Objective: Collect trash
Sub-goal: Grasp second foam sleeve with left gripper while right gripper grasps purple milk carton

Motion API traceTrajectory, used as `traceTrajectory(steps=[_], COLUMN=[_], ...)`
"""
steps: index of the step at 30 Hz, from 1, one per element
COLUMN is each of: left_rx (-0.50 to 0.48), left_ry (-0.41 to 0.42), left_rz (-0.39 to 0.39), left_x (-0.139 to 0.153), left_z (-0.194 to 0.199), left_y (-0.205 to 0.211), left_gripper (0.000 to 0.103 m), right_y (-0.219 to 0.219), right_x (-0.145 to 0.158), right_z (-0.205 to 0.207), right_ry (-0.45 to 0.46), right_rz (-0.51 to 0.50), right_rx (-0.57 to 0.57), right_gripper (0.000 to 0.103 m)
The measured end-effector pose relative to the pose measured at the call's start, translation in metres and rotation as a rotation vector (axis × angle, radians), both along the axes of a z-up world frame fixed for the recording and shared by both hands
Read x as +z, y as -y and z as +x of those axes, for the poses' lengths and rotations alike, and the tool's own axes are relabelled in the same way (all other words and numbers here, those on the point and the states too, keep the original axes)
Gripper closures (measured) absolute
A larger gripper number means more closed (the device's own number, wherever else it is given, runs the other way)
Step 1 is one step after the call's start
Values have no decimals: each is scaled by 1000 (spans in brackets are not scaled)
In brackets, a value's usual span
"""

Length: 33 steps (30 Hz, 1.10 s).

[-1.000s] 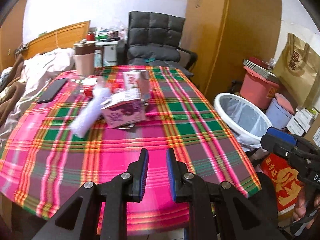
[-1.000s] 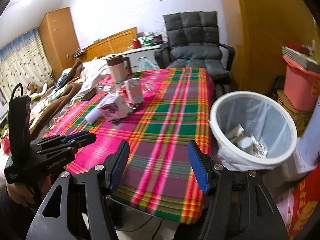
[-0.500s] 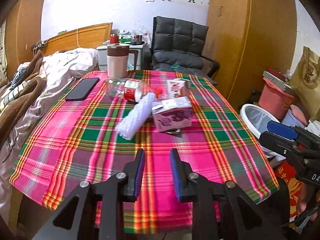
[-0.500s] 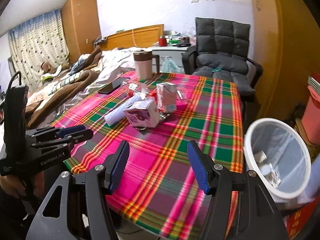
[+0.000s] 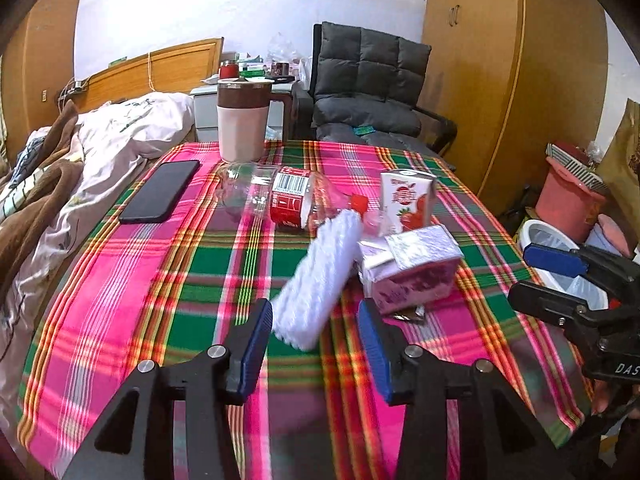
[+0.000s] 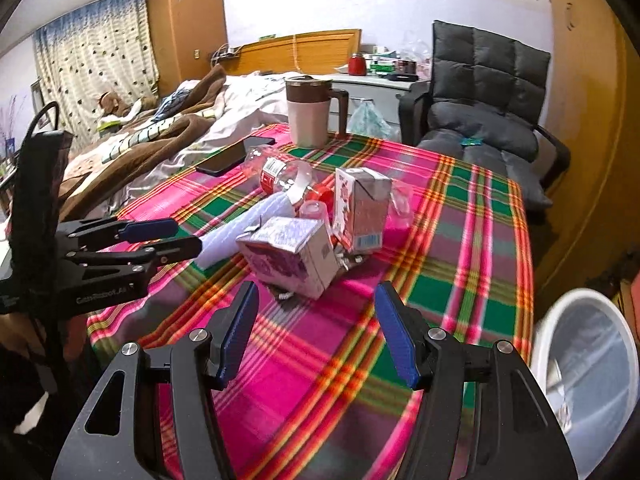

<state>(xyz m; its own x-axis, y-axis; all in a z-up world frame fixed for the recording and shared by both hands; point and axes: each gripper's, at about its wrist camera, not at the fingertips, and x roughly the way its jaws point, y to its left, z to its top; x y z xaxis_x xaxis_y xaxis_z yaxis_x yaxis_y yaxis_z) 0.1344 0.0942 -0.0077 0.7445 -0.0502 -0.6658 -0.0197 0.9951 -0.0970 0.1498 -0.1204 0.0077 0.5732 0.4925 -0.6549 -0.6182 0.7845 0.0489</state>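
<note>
I've got the table [image 5: 120, 320] under a pink-and-green plaid cloth: jug [image 5: 243, 120] at the far edge, phone [image 5: 160, 191] by the left edge, and mid-table a toppled bottle [image 5: 292, 200], white roll [image 5: 318, 280], purple carton [image 5: 412, 268] and upright strawberry carton [image 5: 408, 200].

The left claw [image 5: 314, 320] is opening, empty; the right claw [image 6: 316, 312] gapes wide, empty.

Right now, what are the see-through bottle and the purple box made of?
The bottle looks like thin clear plastic: the cloth shows through it, and it has a red cap. The purple box looks like coated cardboard, with folded flaps and a silvery shiny top.
</note>
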Motion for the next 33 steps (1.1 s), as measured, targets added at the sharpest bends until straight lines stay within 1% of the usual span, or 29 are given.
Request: traceTrajectory(steps=[5, 10, 11, 12, 13, 16, 20, 26, 30, 33], left_rx=[-26, -12, -4, 7, 21, 38, 59, 74, 79, 84], left_ry=[-48, -113, -121, -122, -118, -110, -107, -108, -109, -110], left_rz=[11, 19, 18, 20, 24, -21, -39, -60, -73, -77], left_x=[-13, -30, -33, -34, -34, -32, -31, -30, -30, -30], left_z=[26, 41, 42, 41, 40, 31, 15, -5, -12, -16], left_y=[-1, 0, 0, -1, -2, -11, -16, -19, -21, -22], left_gripper=[58, 58, 63, 72, 74, 79, 79, 79, 79, 79], right_y=[-4, -5, -6, -7, -9, -13, -21, -29, -37, -41], right_x=[-2, -3, -4, -5, -5, -7, -9, -12, -12, -13], right_z=[9, 12, 12, 12, 13, 18, 27, 41, 36, 34], right_ry=[0, -7, -6, -4, -2, 2, 14, 8, 3, -14], right_rz=[-13, -16, -20, -24, -27, -37, -52, -60, -56, -68], right_rx=[50, 84, 94, 103, 111, 135, 186, 260, 345, 364], right_gripper=[41, 41, 41, 41, 41, 41, 41, 41, 41, 41])
